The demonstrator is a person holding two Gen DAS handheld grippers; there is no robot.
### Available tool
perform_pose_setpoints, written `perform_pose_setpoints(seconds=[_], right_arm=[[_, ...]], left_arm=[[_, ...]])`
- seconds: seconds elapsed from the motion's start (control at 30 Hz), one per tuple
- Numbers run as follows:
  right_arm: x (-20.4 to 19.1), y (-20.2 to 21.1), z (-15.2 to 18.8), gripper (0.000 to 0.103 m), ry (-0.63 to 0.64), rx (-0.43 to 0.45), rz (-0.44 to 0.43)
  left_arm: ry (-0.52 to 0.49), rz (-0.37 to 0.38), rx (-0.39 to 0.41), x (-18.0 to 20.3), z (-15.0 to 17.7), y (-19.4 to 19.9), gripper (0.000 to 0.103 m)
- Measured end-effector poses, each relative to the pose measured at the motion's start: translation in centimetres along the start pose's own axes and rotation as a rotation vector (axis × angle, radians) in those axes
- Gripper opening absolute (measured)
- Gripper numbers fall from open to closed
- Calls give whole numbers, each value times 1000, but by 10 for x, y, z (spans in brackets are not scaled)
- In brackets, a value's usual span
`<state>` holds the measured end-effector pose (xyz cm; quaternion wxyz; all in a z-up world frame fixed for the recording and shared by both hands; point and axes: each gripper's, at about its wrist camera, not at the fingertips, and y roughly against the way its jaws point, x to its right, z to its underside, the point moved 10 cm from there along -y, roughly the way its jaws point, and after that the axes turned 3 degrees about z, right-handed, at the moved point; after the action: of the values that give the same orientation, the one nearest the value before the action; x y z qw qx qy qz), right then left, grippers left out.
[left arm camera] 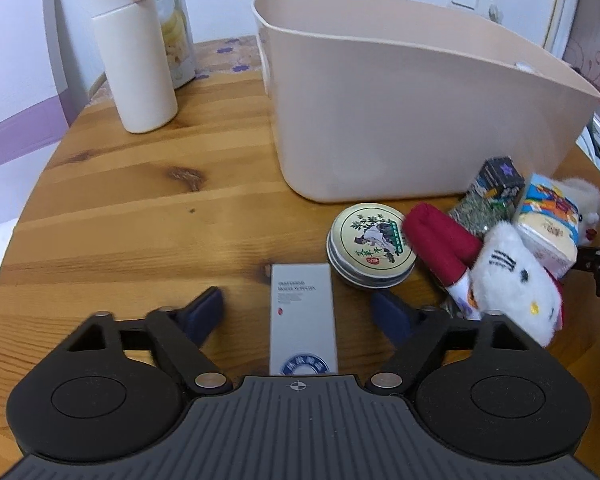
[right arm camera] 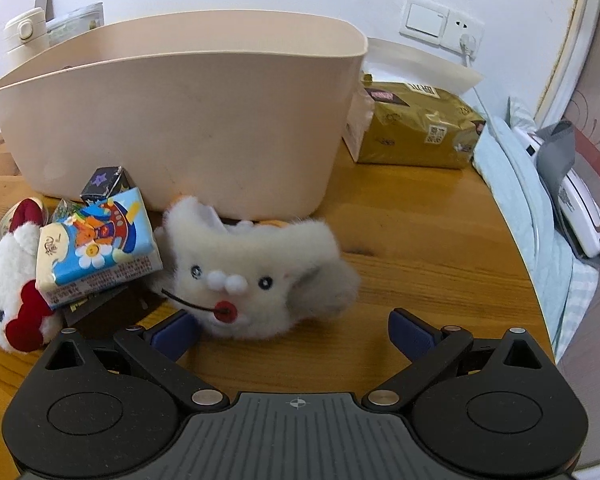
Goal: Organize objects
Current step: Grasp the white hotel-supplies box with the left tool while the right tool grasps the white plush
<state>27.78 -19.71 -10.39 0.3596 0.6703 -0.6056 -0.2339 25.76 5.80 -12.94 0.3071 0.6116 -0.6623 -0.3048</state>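
Barely started, by the look of it: the beige bin [left arm camera: 380, 120] sits at the back of the round wooden table [left arm camera: 140, 200], and what shows of its inside in the right wrist view looks empty, though the bottom is hidden. Everything to sort is on the table in front of it. Left gripper [left arm camera: 300, 312] is spread wide, holding nothing, jaws either side of a slim white box [left arm camera: 302, 316] lying flat. Just beside that box is a round tin [left arm camera: 370, 246], then a red pouch [left arm camera: 440, 240], a white cat plush [left arm camera: 516, 284], a tissue pack [left arm camera: 548, 220] and a small dark box [left arm camera: 498, 178] against the bin wall. Right gripper [right arm camera: 296, 332] is also spread and empty, with a fluffy white plush [right arm camera: 256, 276] between the jaws; the left pad looks close to it, contact unclear. So all items remain. A white flask [left arm camera: 134, 48] stands upright at the far left; a gold package [right arm camera: 416, 128] lies beside the bin.
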Motion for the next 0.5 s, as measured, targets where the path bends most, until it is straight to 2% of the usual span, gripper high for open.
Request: perform_pose_setpoints(seconds=[0.13,0.2,0.23,0.3,0.37,0.47,0.5], right_arm=[[-4,-2,-4,94,-3,15,-22],[-6,-1,-6,81,-13,21,-38],[-8,0,-7,78,-19,24,-49],[-11,1,-8,63,-15,29,-56],[-15,2,-9,53,-2,38,-54],[-19,6,-9,33,14,46,-58],[-19,7,-8,32,19,47,-53]], left_arm=[[3,-2,16,-3,-3,1,63],[3,-2,19,-3,-4,1,57],[3,-2,20,-4,-4,1,51],[5,0,23,-4,-4,3,42],[7,-1,25,-4,-4,4,32],[18,3,23,-4,-3,6,32],[19,2,22,-4,-3,7,32]])
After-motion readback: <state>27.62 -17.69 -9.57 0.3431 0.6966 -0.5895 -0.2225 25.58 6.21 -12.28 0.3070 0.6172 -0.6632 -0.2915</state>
